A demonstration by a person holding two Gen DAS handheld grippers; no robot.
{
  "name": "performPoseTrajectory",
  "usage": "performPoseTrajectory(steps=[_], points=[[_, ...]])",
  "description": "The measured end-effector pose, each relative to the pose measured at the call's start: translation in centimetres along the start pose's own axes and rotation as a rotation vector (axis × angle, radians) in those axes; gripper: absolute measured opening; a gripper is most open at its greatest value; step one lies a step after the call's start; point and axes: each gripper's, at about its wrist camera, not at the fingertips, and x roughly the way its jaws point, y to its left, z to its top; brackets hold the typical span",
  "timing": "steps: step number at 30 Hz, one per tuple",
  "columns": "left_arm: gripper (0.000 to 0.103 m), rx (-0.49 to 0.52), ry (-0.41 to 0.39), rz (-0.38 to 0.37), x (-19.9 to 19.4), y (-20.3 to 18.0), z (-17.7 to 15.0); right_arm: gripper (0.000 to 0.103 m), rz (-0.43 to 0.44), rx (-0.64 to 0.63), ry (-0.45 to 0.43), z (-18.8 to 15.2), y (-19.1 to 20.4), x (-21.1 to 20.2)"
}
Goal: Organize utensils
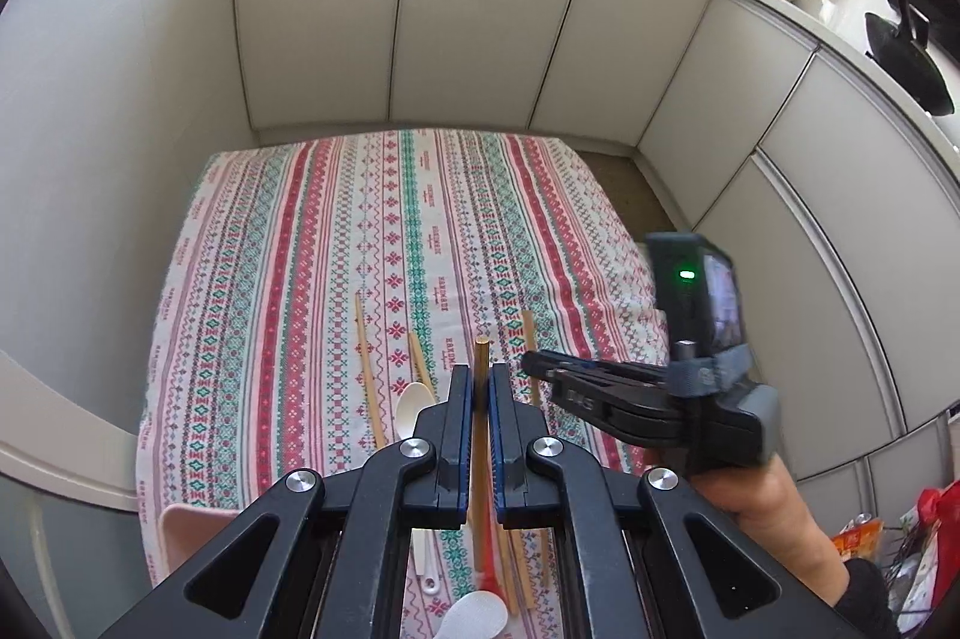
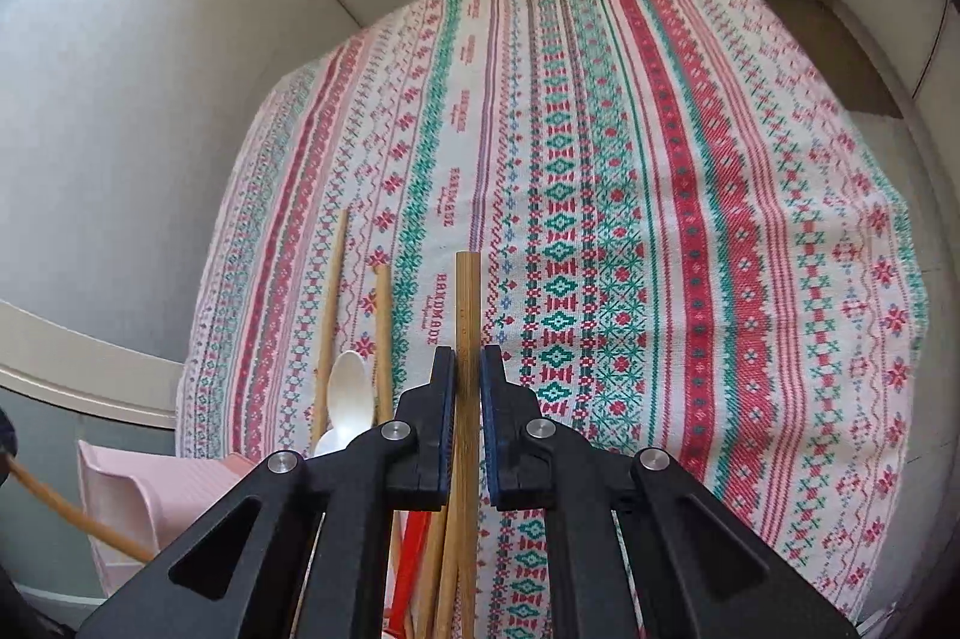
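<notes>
**Both grippers clamped on chopsticks, pick-up step under way**

While both hands are working over the near edge of the table, each gripper is closing tight on one bamboo chopstick. Left gripper (image 1: 480,393): jaws narrow, pads pressing on a round-ended chopstick (image 1: 481,435) that is running up between them, its tip standing clear of the cloth. Right gripper (image 2: 469,381): jaws equally narrow, gripping a flat-ended chopstick (image 2: 467,315); from the left wrist view the same gripper (image 1: 531,363) is reaching in from the right, the person's hand (image 1: 762,507) holding it.

Below the jaws, the remaining utensils are lying loose on the striped tablecloth (image 1: 390,231): a white spoon (image 1: 414,408), a red-handled spoon (image 1: 486,585) with a pale bowl, and several more chopsticks, two of them (image 1: 367,369) lying out to the left of the white spoon. A pink tray (image 2: 150,495) is sitting at the near left corner of the table, just beside the pile. Farther out, the cloth is carrying nothing, and beyond it white cabinet doors (image 1: 480,9) are closing off the view.

Judgement: the sorting is at an early stage, most pieces not yet gathered. Next move probably calls for carrying both sticks to the pink tray and laying them parallel; thin round sticks may twist or slip in the pads.
</notes>
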Motion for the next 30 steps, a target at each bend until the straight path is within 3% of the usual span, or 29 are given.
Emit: performPoseTrajectory(steps=[13,22,30], points=[[0.005,-0.018,-0.172,0.024,-12.5,0.9,-1.0,0.008,0.070,-0.136,-0.307,-4.5,7.5,-16.8],[0.005,-0.029,-0.264,0.076,-19.5,3.2,-2.4,0.008,0.135,-0.222,-0.441,-7.1,14.1,-22.8],[0.005,-0.030,-0.318,0.135,-23.6,5.4,-4.4,0.008,0.204,-0.267,-0.529,-8.9,18.4,-24.6]])
